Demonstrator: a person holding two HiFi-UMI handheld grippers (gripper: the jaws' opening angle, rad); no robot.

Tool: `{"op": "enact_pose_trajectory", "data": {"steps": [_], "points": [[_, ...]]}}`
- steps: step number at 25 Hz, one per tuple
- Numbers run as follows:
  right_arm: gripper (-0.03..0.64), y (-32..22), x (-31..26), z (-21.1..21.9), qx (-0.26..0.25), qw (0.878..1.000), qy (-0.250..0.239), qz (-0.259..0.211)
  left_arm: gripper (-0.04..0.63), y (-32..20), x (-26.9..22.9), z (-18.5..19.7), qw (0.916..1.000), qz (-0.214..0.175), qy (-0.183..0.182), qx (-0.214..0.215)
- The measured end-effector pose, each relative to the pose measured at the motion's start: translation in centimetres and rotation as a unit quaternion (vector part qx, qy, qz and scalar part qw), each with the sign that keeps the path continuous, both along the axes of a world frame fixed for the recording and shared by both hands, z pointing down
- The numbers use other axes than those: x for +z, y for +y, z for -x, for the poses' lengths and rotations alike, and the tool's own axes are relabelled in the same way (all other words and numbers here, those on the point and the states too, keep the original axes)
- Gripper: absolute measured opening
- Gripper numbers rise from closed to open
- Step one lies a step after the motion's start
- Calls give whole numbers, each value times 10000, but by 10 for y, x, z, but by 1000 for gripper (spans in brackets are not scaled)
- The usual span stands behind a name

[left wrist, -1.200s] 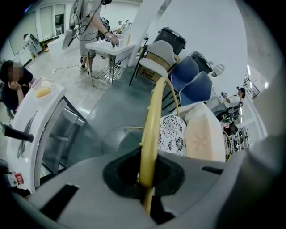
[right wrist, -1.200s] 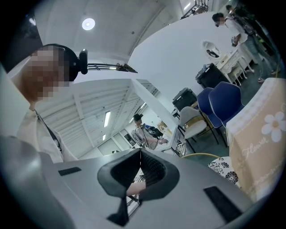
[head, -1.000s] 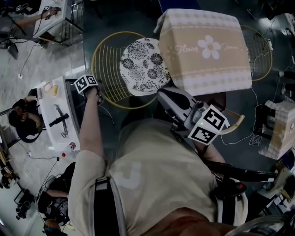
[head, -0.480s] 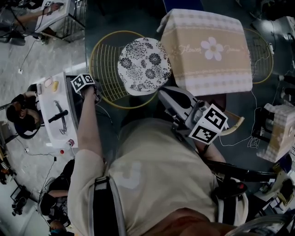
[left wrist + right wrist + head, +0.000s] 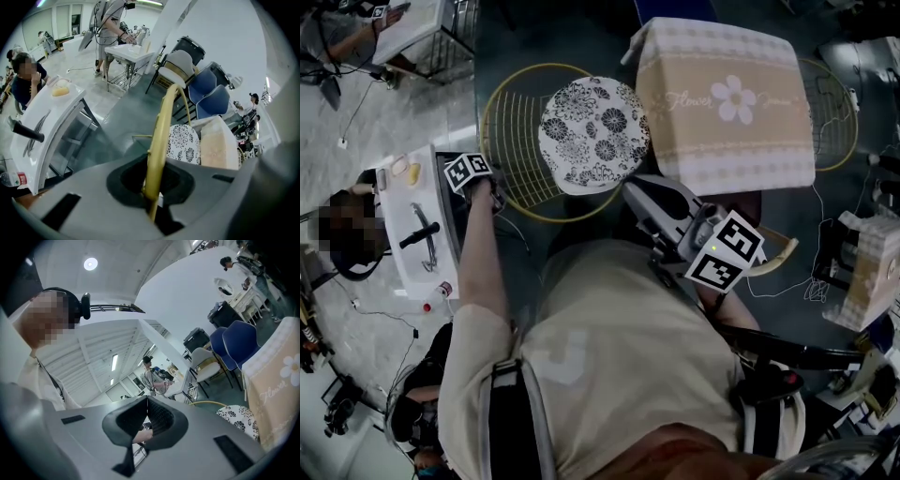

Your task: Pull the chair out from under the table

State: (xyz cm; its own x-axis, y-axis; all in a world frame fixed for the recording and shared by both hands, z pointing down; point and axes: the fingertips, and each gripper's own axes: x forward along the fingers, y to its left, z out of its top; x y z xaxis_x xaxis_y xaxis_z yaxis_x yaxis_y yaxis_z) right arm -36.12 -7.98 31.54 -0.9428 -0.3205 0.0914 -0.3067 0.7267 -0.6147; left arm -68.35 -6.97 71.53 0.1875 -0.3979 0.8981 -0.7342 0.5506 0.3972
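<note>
1. The left gripper (image 5: 151, 187) pinched the upright rim of the gold wire chair (image 5: 516, 131). The chair's round floral cushion (image 5: 593, 136) appeared to lie beneath the dark glass table (image 5: 553, 37), near its left edge.
2. Compared with a second before, the chair had barely shifted, so the pull was judged scarcely begun.
3. The right gripper (image 5: 143, 425) was pressed together and held nothing.
4. Only the left gripper view showed the pinch. Only the head view showed the whole chair.

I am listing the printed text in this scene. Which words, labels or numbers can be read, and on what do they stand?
"Flower": on the beige cover, left of its printed daisy.
Word right of the daisy: too blurred to read.
Red label on the small bottle: too small to read.
</note>
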Motion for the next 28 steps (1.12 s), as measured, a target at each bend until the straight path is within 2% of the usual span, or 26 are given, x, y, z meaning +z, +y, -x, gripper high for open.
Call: {"op": "enact_pose_trajectory", "data": {"steps": [15, 28], "points": [[9, -16, 11, -18, -43, 9999, 42, 109, 31, -10, 7, 6, 9997, 90, -131, -162], [9, -19, 13, -14, -113, 9998, 34, 156, 31, -7, 7, 5, 9998, 49, -129, -163]]}}
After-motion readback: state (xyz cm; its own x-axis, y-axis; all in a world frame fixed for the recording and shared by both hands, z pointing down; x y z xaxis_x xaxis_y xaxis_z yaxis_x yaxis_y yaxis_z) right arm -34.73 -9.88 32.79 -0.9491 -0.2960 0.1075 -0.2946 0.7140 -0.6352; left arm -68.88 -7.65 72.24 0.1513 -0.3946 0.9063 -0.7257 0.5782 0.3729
